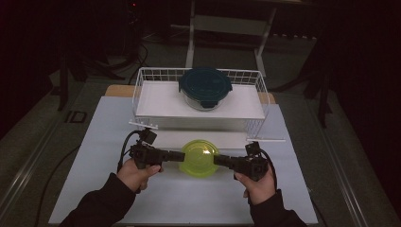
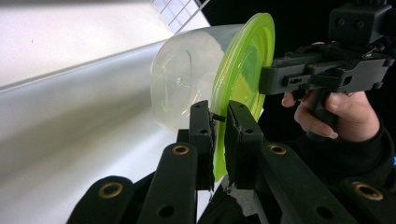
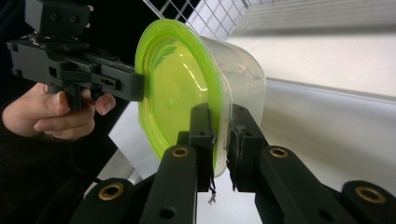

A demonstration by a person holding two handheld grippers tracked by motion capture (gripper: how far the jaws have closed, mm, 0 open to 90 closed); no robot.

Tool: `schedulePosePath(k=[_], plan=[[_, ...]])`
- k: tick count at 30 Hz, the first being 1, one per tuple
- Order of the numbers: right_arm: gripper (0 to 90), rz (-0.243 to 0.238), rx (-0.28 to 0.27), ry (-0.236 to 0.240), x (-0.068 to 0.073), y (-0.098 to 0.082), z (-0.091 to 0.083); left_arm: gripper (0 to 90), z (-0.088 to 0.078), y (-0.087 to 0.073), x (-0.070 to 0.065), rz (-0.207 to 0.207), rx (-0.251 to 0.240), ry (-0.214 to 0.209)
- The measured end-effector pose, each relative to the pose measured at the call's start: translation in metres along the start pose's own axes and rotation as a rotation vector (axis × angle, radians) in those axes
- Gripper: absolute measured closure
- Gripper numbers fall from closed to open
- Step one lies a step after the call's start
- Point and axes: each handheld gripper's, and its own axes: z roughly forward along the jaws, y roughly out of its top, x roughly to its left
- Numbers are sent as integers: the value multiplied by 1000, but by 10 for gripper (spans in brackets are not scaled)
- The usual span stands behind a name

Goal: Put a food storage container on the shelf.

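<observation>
A clear plastic container with a lime-green lid [image 1: 199,157] hangs between both grippers, above the white table in front of the wire rack. My left gripper [image 1: 182,155] is shut on the lid's left rim; in the left gripper view the green lid [image 2: 243,70] edge is pinched between the black pads [image 2: 204,135]. My right gripper [image 1: 216,160] is shut on the opposite rim, and the right gripper view shows the lid [image 3: 173,84] clamped between its jaws with the clear tub [image 3: 243,79] behind. Each gripper view shows the other hand holding the far side.
A white wire rack [image 1: 142,94] stands at the back of the table, with a white shelf board. On it sits a glass bowl with a dark teal lid [image 1: 204,85]. The white table surface [image 1: 189,198] spreads in front; dark floor surrounds it.
</observation>
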Motion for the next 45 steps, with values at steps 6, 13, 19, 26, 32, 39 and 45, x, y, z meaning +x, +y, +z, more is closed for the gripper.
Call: schedulePosePath(k=[6, 13, 19, 26, 32, 39, 45], plan=[[813, -31, -27, -4, 14, 20, -9, 815, -13, 17, -13, 18, -30, 1], [813, -54, -62, 9, 26, 50, -19, 815, -29, 46, -29, 52, -69, 0], [813, -76, -89, 16, 31, 79, -26, 818, -40, 70, -38, 67, -114, -2], [813, -101, -100, 7, 38, 106, -31, 819, -48, 92, -47, 77, -138, 21], [813, -110, -131, 9, 41, 137, -38, 818, -53, 124, -57, 95, -157, 48], [810, -92, -138, -6, 32, 161, -39, 817, -46, 149, -55, 78, -174, 68], [810, -78, -141, -16, 24, 176, -36, 817, -41, 161, -47, 59, -190, 75]])
